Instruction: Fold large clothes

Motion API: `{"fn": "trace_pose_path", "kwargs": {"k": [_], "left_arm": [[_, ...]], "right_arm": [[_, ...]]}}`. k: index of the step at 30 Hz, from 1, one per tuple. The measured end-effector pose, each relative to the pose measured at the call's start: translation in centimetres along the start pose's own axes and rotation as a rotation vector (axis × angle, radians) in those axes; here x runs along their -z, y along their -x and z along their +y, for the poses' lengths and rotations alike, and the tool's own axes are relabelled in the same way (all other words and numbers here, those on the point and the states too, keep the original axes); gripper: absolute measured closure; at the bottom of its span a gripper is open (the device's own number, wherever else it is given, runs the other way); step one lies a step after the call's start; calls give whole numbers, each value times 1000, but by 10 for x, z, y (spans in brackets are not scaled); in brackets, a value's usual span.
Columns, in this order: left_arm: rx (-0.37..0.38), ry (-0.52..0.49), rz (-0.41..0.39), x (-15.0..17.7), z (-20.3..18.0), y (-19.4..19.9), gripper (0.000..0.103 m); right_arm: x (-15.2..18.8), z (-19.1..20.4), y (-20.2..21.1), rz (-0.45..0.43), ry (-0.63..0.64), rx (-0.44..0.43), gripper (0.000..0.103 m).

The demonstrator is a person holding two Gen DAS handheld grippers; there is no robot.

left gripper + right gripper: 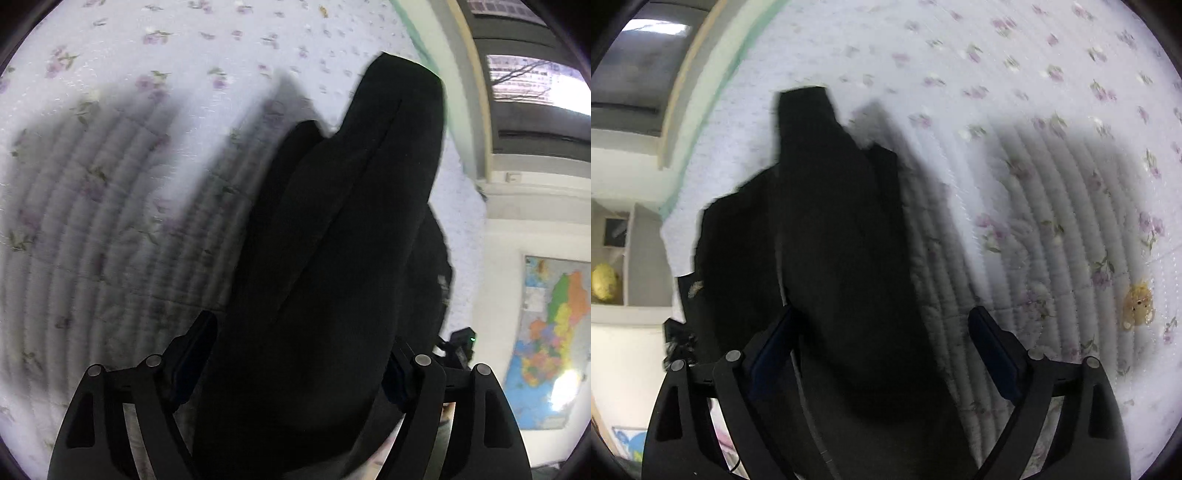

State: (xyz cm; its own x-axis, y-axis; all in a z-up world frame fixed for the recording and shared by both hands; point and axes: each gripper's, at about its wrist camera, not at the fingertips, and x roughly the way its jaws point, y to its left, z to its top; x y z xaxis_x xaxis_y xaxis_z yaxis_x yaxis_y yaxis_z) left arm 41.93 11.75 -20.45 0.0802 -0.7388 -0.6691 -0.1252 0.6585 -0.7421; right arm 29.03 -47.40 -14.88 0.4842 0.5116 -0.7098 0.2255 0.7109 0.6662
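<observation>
A large black garment point(351, 221) hangs in long folds over a quilted floral bedspread point(129, 129). It fills the gap between the spread fingers of my left gripper point(295, 354), whose jaws stand wide apart; whether anything is pinched is hidden. In the right wrist view the same black garment point(831, 240) drapes past the left finger point(772, 350) of my right gripper point(882, 343). That gripper's jaws also stand wide, with the right finger point(993, 354) free over the bedspread point(1052, 166).
A window point(532, 81) and a wall map point(550, 339) lie to the right of the bed. Shelves with a yellow object point(605, 284) show at the left. A small yellow toy point(1139, 302) lies on the bedspread. The bed's green edge point(713, 110) curves past the garment.
</observation>
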Motion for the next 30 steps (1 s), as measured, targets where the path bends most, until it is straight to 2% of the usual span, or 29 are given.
{"fn": "trace_pose_path", "kwargs": {"k": [4,8,10,11,12,13,14,15,16,17,18,22,24,27,30], "left_arm": [[9,-70,30,4,-12,3,22],[20,-43,44,0,-5,-11,21],[39,-20,72,-1,0,-31,21],[43,-16,74,-1,1,-36,21],[43,-13,66,0,0,-37,21],[36,-14,59,1,-3,-37,22],[19,-28,45,4,-8,-35,26],[4,-61,28,9,-16,-30,42],[0,-97,10,16,-24,-24,54],[2,-117,-4,21,-30,-19,58],[11,-135,-20,28,-38,-12,61],[100,-200,-84,67,-82,21,63],[114,-237,-103,88,-100,34,63],[118,-284,-133,126,-122,59,63],[132,-296,-146,157,-123,81,63]], "right_arm": [[5,17,12,12,67,-78,8],[7,19,-20,90,110,3,6],[9,13,-48,149,103,-2,2],[10,13,-52,125,106,-21,1],[11,14,-51,107,107,-37,4],[12,17,-48,96,108,-52,12],[14,22,-43,86,124,-69,25],[16,27,-38,71,149,-57,34],[21,32,-30,58,183,-45,39],[25,38,-22,45,206,-44,49],[28,41,-15,32,214,-50,54],[51,67,19,-34,265,-107,58],[71,85,40,-58,302,-133,59],[105,106,73,-81,369,-120,59],[126,114,95,-93,392,-122,59]]}}
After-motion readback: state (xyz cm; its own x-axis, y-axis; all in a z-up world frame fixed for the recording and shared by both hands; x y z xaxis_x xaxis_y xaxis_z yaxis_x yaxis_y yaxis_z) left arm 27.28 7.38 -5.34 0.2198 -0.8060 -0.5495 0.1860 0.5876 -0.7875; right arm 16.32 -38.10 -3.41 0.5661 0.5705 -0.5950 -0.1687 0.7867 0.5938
